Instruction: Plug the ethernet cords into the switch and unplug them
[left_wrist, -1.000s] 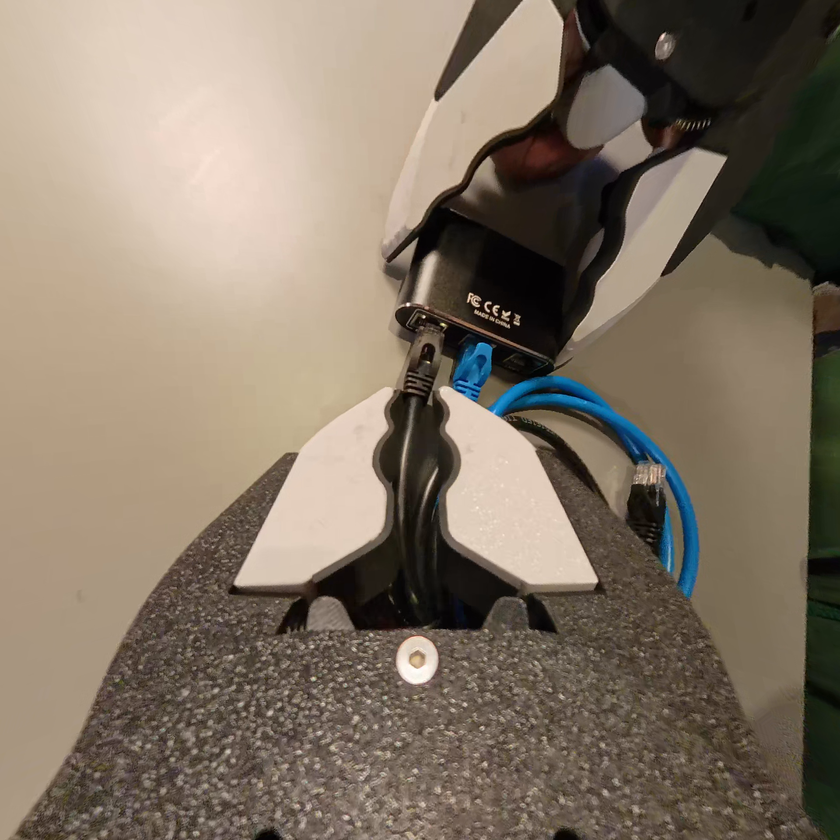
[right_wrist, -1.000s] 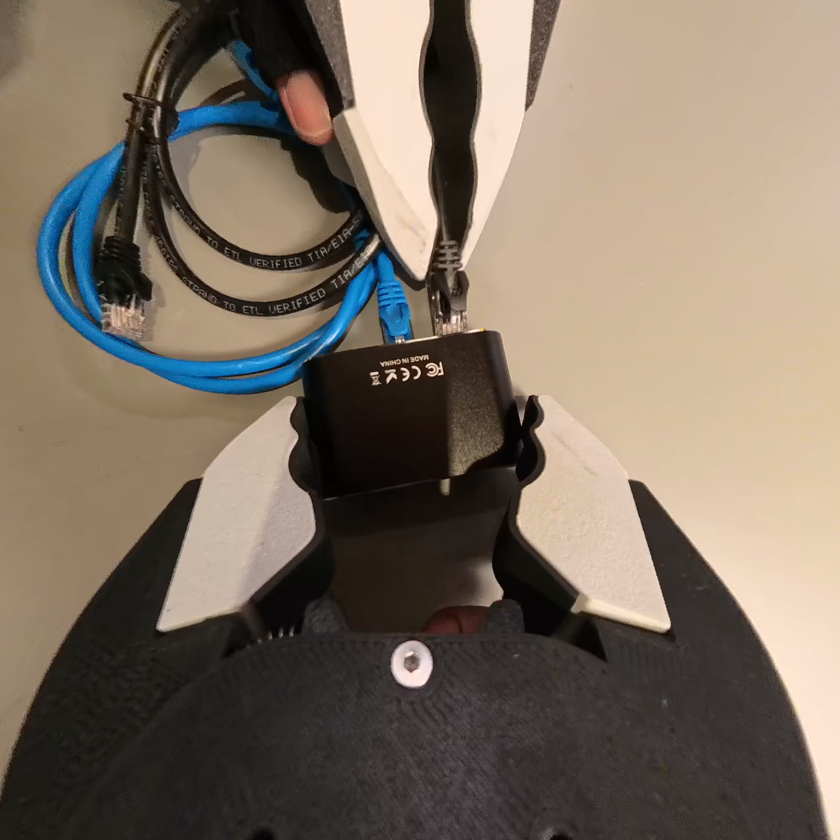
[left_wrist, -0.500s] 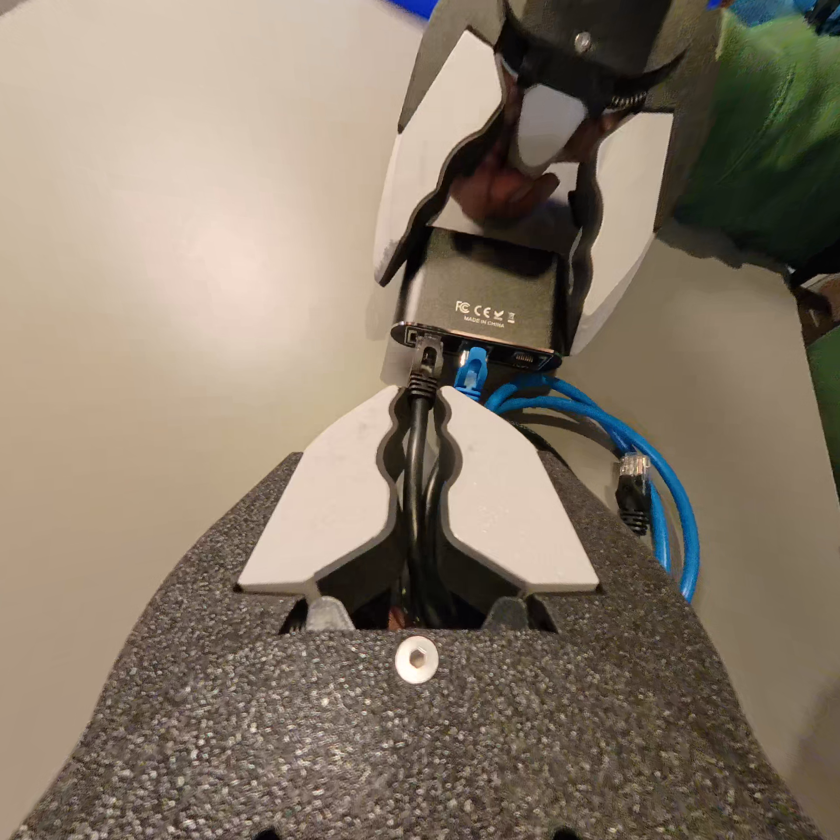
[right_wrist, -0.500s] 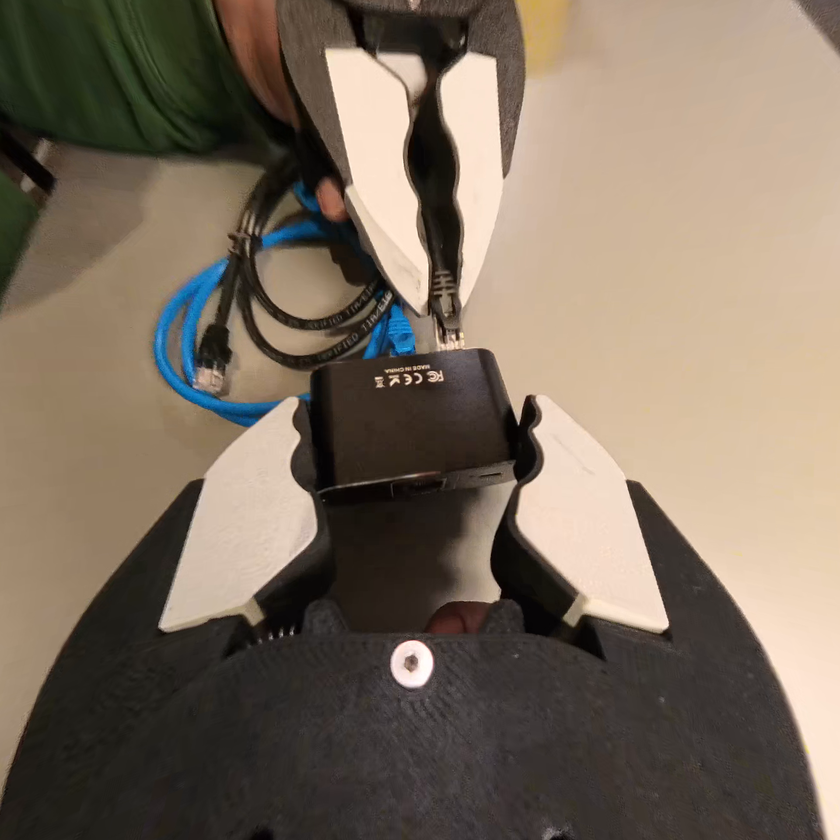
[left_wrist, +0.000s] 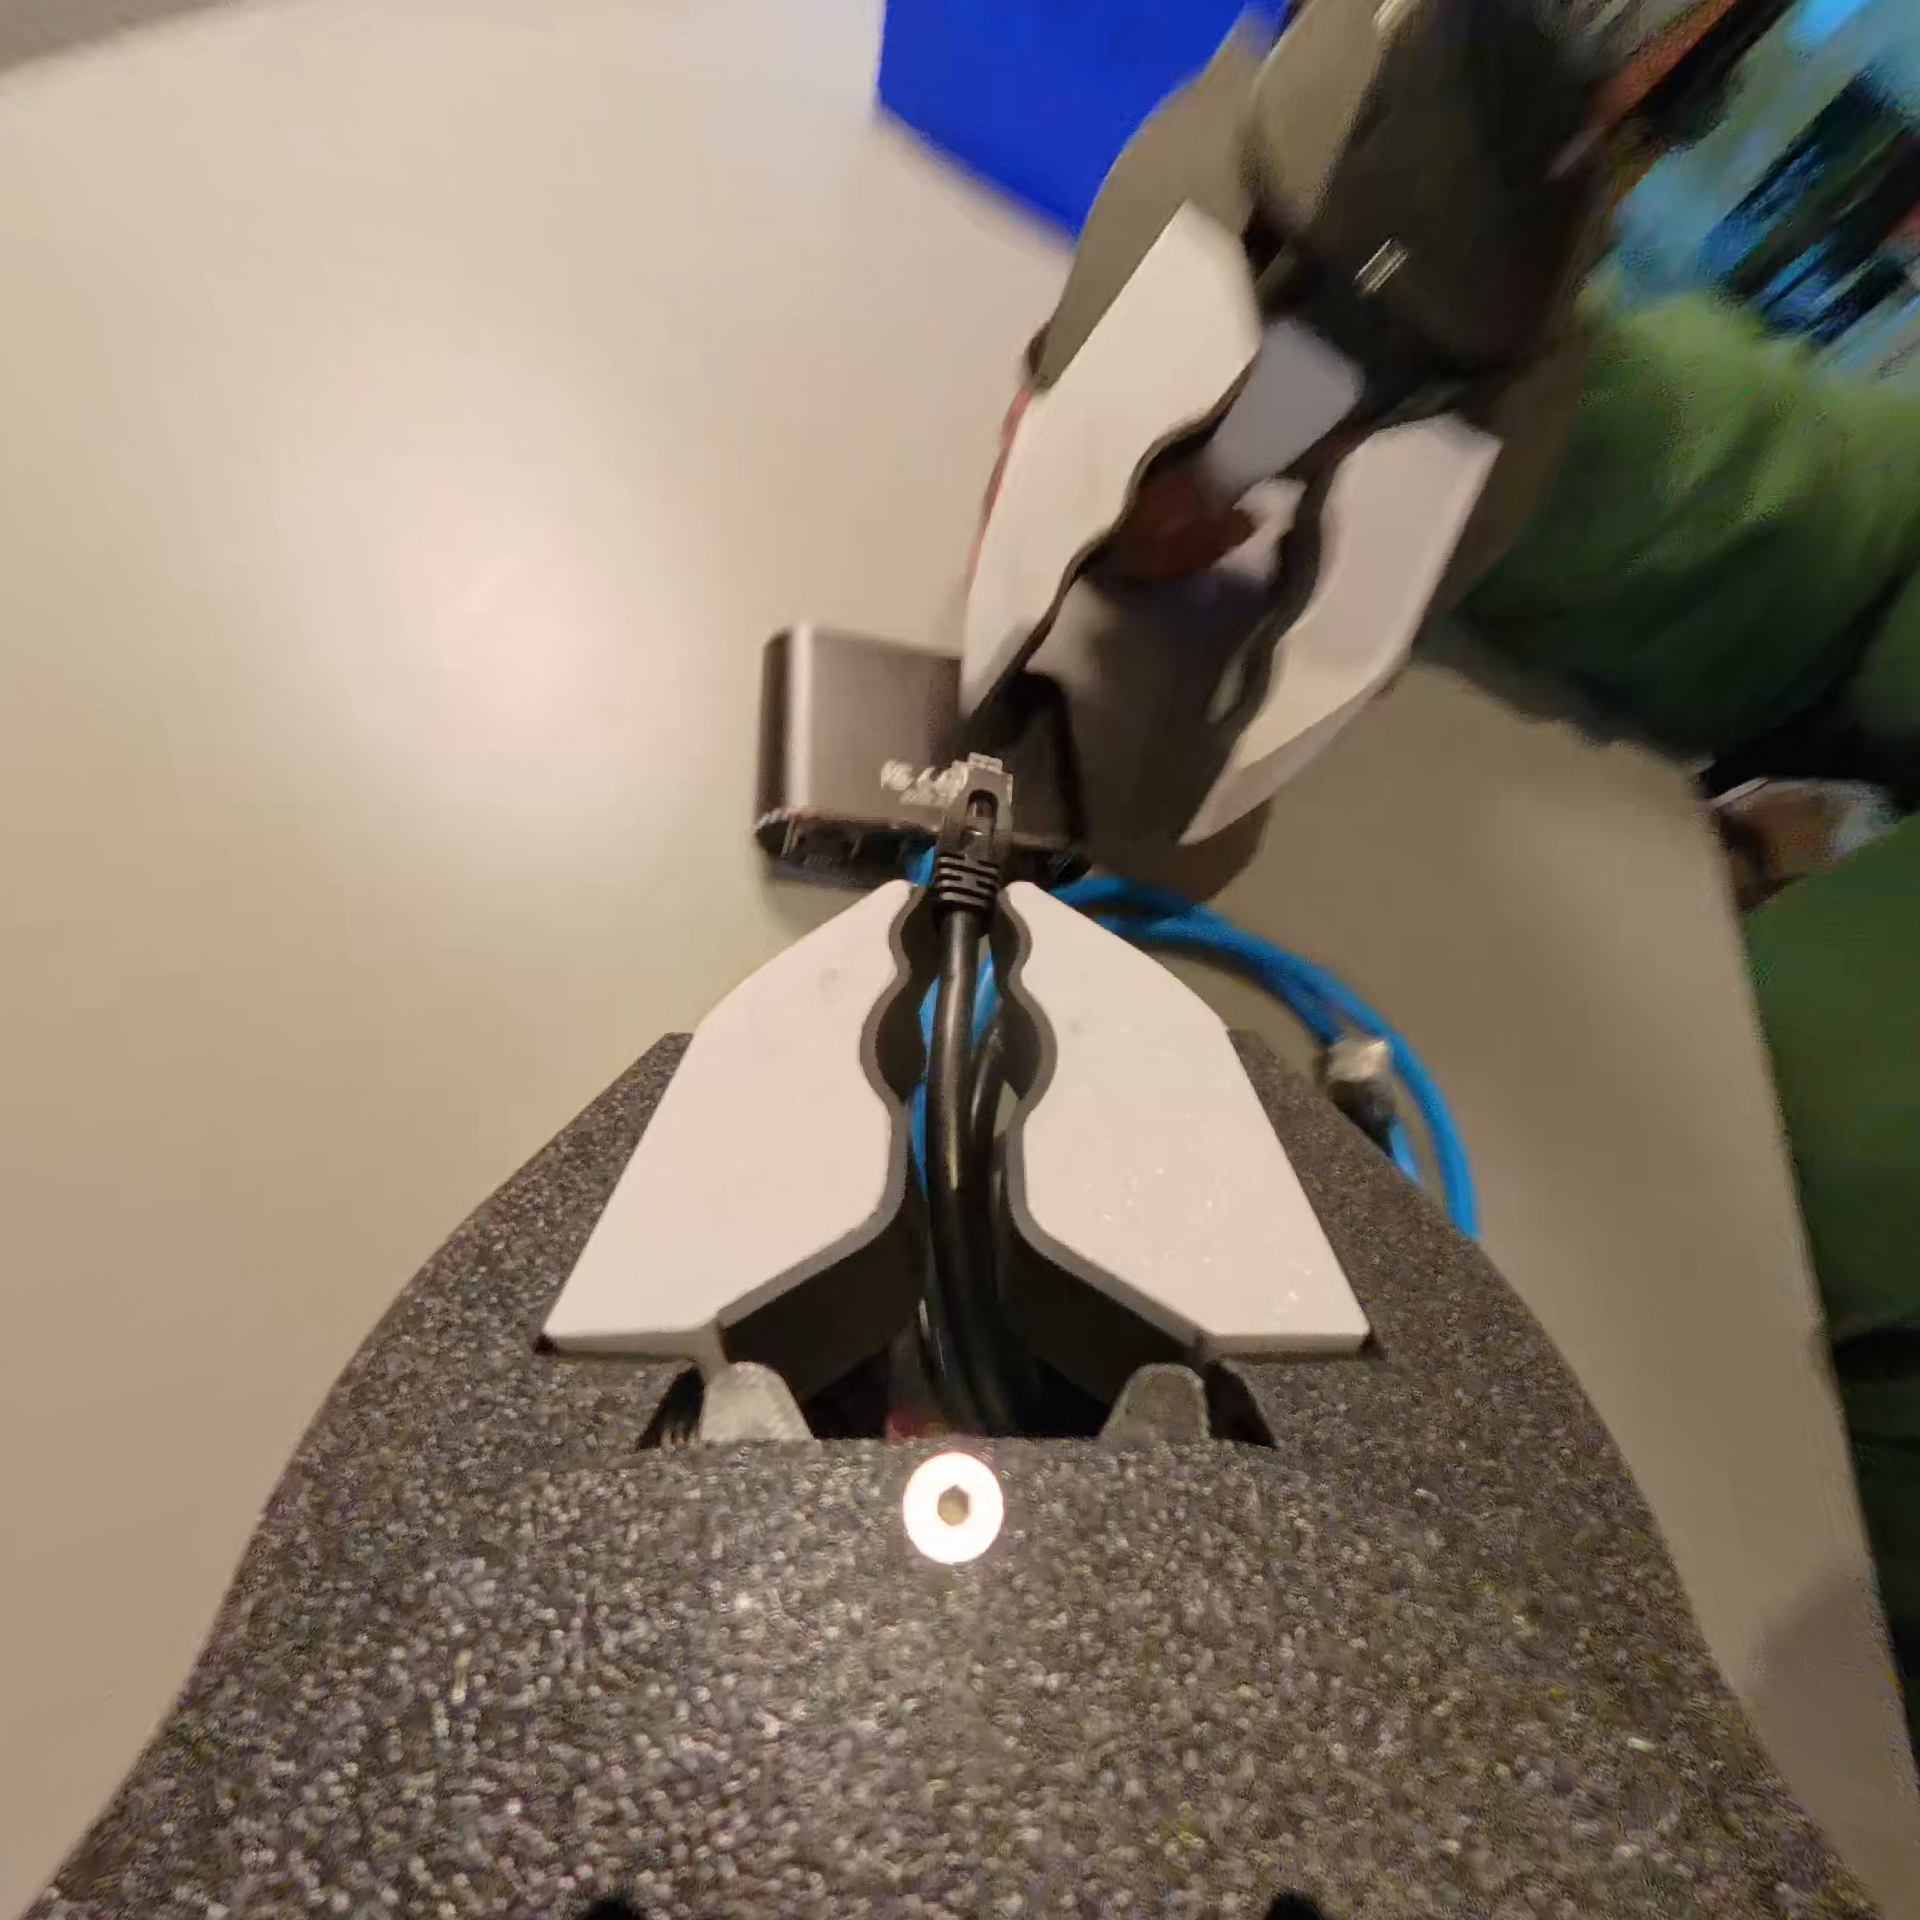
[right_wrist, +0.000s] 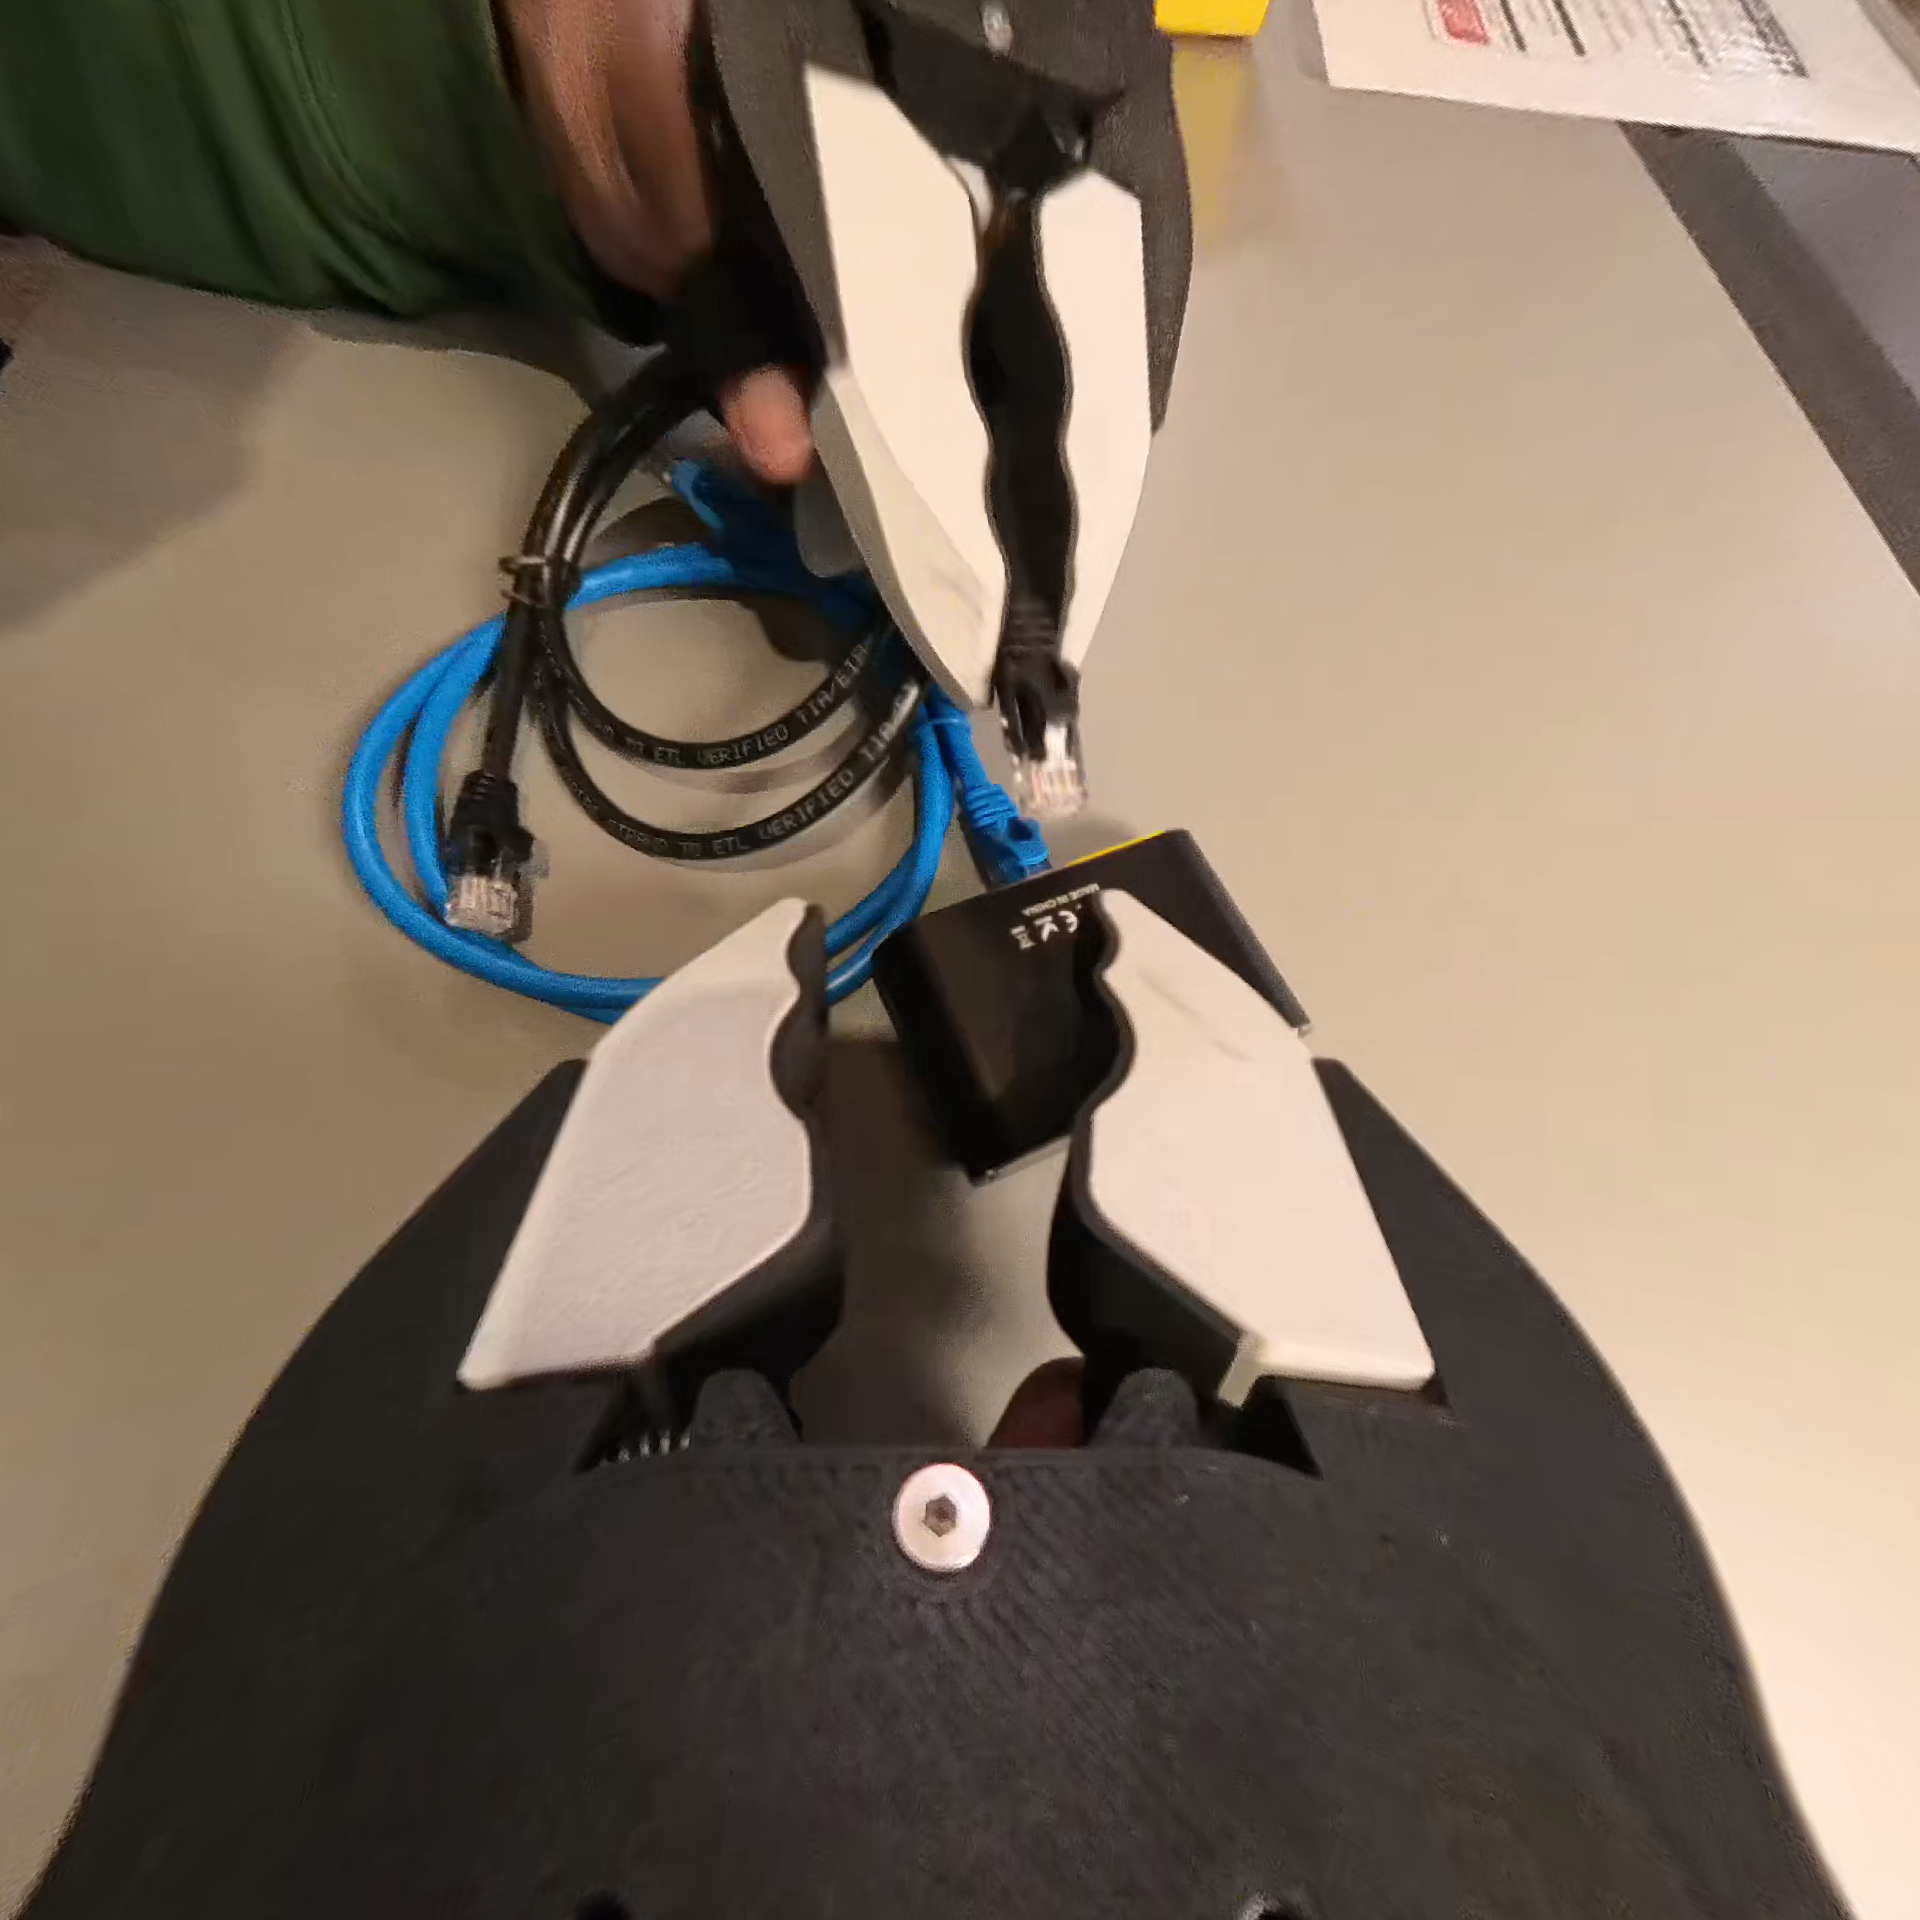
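Black plug has been pulled out of the switch since the earlier frames; it had been seated in an end port. The left claw (left_wrist: 961, 914) is kept clamped on the black cord (left_wrist: 956, 1122) just behind the boot, so the black plug (right_wrist: 1049, 764) is carried rigid, clear of the switch (right_wrist: 997, 1049) and just ahead of that claw's tips. The right claw (right_wrist: 961, 935) has been opened and shifted off: nothing is gripped, and the switch is left on the desk (right_wrist: 1507, 831), skewed, partly under its right finger. Likely released because bracing is no longer needed. Only the blue plug (right_wrist: 1003, 836) is seen in the switch's ports. Blue cord (right_wrist: 436, 790) and the black cord's free end (right_wrist: 483, 862) are coiled on the desk, left of the right claw. Black cord judged unplugged; blue still to be pulled.
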